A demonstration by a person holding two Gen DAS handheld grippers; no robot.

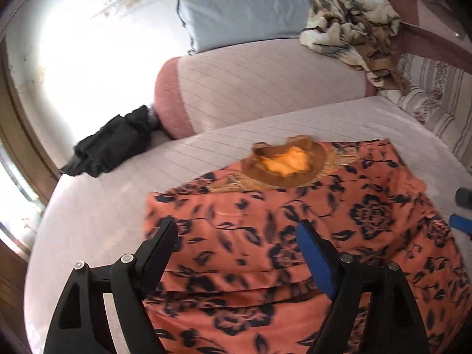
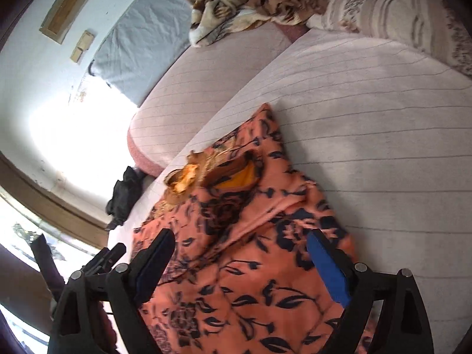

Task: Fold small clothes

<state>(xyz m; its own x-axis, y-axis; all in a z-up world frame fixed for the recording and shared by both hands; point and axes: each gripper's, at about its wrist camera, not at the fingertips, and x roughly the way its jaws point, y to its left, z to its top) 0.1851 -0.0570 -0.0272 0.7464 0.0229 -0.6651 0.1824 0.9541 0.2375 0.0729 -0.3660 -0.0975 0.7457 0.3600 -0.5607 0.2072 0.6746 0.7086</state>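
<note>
left gripper (image 1: pixel 236 230) spread wide | right gripper (image 2: pixel 240 242) spread wide | over floral garment (image 1: pixel 295 236)

From my left wrist feed, the orange floral garment (image 1: pixel 295 250) runs off the bottom edge; hem unseen. My right gripper (image 1: pixel 463 209) shows only as dark and blue slivers at the right edge, jaw stance unreadable. Window glare washes out the wall. Right wrist feed: garment's near end cut off; black cloth (image 2: pixel 124 197) too small to identify.
</note>
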